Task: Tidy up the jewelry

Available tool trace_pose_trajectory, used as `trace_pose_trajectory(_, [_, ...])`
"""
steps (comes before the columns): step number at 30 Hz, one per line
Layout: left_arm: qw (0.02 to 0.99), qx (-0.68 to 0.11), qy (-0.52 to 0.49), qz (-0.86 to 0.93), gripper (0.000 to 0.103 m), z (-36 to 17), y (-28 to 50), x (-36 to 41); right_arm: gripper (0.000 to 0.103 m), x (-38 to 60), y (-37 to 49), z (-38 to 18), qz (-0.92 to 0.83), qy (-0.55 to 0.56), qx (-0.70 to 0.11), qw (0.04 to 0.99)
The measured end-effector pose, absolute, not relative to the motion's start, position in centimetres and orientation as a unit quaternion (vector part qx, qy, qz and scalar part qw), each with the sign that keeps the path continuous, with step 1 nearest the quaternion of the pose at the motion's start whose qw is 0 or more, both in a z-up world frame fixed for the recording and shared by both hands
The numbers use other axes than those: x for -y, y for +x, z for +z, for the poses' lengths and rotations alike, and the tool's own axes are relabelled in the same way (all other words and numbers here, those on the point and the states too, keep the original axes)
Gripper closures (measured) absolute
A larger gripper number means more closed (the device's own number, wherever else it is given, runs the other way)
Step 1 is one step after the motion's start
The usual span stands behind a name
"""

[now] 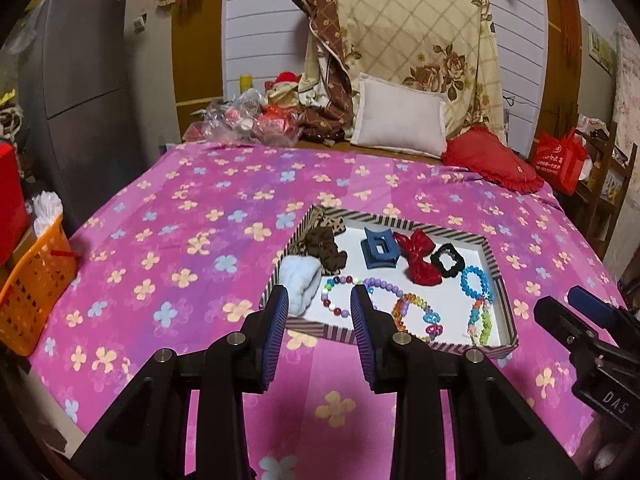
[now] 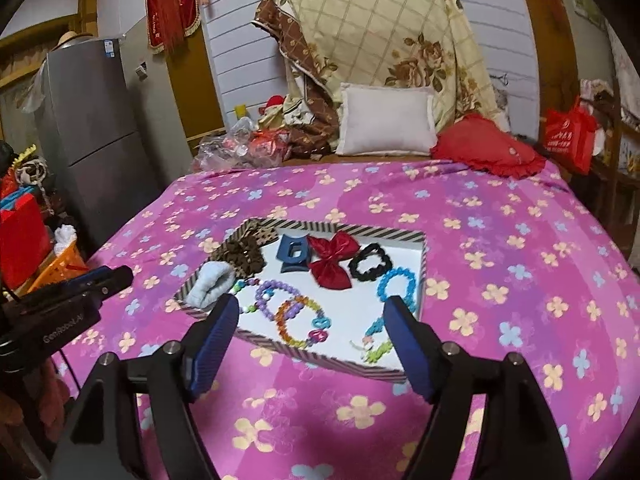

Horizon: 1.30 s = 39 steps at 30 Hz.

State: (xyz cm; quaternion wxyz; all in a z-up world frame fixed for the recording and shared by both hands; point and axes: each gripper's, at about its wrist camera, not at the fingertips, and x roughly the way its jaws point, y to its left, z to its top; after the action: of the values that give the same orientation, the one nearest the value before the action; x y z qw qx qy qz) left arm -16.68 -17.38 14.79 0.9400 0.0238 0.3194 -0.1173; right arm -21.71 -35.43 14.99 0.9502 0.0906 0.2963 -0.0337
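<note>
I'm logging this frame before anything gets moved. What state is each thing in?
Left hand-held gripper: open, empty, above the bed.
Right hand-held gripper: open wide, empty.
Striped shallow cardboard tray: lidless, flat on the pink floral bedsheet.
Blue plastic claw clip: in the tray.
Red satin bow: lying flat in the tray.
Black fabric scrunchie: in the tray, unstretched.
Purple beaded bracelet: lying flat, overlapping the orange beaded bracelet.
</note>
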Motion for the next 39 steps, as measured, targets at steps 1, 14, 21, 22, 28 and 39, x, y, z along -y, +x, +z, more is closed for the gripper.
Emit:
trace_pose_trajectory(1, [0.941,-0.317,0.025,-0.117,0.077,14.9,-16.7,17.5,0.024,35.5,-21.6,15.0,-0.034,0.092,-0.296,0.950])
trace_pose_trajectory(14, [0.946,-0.307,0.043,-0.094,0.077,14.7,-16.8,18.4,0.023,35.8,-21.0,14.3,-0.038,0.106,-0.304,0.946])
trace_pose_trajectory(21, [0.943,-0.315,0.059,-0.087,0.077,14.0,-16.7,19.0,0.023,36.0,-20.9,13.6,-0.035,0.110,-0.313,0.943])
trace_pose_trajectory(22, [0.944,-0.314,0.059,-0.087,0.077,14.0,-16.8,19.0,0.023,36.0,-20.8,13.5,-0.036,0.111,-0.314,0.942])
trace_pose_trajectory(28, [0.947,-0.298,0.090,-0.074,0.077,13.8,-17.4,19.9,0.023,36.3,-20.7,13.3,-0.035,0.114,-0.319,0.940])
trace_pose_trajectory(39, [0.949,-0.288,0.103,-0.072,0.077,13.7,-18.2,20.5,0.023,36.4,-20.7,13.2,-0.038,0.110,-0.319,0.941])
